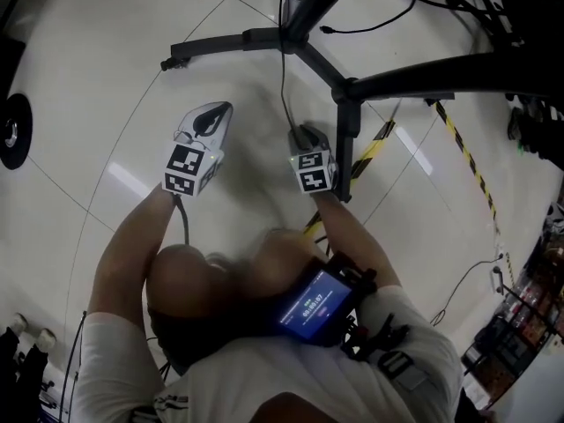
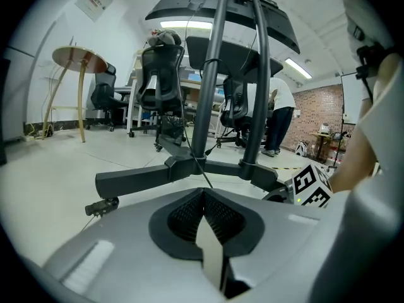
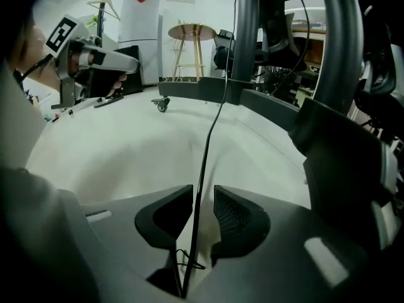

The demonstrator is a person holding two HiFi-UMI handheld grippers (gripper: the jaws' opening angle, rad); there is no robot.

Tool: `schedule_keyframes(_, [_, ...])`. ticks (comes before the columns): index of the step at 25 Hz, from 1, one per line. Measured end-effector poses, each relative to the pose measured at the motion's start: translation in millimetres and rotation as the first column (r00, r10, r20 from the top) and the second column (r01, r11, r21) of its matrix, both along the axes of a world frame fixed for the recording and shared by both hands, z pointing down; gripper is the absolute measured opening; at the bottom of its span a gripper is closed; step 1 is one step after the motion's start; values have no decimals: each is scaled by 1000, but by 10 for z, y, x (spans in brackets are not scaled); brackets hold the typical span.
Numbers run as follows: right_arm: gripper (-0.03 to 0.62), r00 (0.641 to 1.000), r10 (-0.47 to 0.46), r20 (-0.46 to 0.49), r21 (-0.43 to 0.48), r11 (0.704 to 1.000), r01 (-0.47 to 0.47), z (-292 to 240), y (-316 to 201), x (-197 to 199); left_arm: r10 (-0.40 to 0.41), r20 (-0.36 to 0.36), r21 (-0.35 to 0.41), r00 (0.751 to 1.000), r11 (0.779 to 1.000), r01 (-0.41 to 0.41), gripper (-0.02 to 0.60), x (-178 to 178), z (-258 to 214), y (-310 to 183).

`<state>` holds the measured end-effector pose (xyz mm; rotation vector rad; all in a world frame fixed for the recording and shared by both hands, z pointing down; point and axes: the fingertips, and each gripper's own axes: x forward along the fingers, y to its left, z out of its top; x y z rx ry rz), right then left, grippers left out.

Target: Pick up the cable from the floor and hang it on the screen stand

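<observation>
A thin black cable (image 1: 283,69) hangs down from the black screen stand (image 1: 304,38) to my right gripper (image 1: 300,132). In the right gripper view the cable (image 3: 211,131) runs straight up between the jaws of my right gripper (image 3: 203,197). The jaws stand slightly apart, with a gap on both sides of the cable, so they are open around it. My left gripper (image 1: 216,113) is to its left, low over the floor, shut with nothing in it (image 2: 203,194). It points at the stand's base leg (image 2: 142,177).
The stand's legs (image 1: 225,44) spread over the pale floor, one ending in a caster (image 1: 167,63). Yellow-black tape (image 1: 467,157) crosses the floor on the right. Office chairs (image 2: 161,81), a round wooden table (image 2: 79,59) and a standing person (image 2: 278,109) are farther off.
</observation>
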<state>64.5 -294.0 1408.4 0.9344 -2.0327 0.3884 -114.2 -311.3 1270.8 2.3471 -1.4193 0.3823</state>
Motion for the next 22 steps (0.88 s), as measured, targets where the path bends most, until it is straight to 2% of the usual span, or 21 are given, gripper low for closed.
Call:
schedule_keyframes(4, [120, 999, -12, -33, -62, 998, 10, 193, 62, 20, -5, 8, -13, 1000, 1000, 5, 3, -62, 33, 68])
schedule_keyframes(6, [98, 999, -14, -46, -72, 997, 11, 236, 72, 12, -12, 12, -13, 1000, 1000, 12, 3, -100, 41, 77])
schedule_keyframes(7, [53, 999, -15, -50, -67, 998, 12, 237, 70, 6, -14, 14, -12, 1000, 1000, 14, 3, -113, 42, 77])
schedule_keyframes(8, [40, 999, -18, -51, -60, 998, 15, 231, 65, -3, -15, 16, -12, 1000, 1000, 15, 2, -123, 43, 75])
schedule_keyframes(13, [37, 998, -38, -48, -51, 998, 35, 137, 74, -52, -11, 37, 5, 999, 1000, 11, 2, -137, 9, 36])
schedule_keyframes(22, [35, 997, -74, 12, 10, 997, 74, -255, 77, -225, -17, 48, 56, 999, 998, 14, 2, -146, -164, -125])
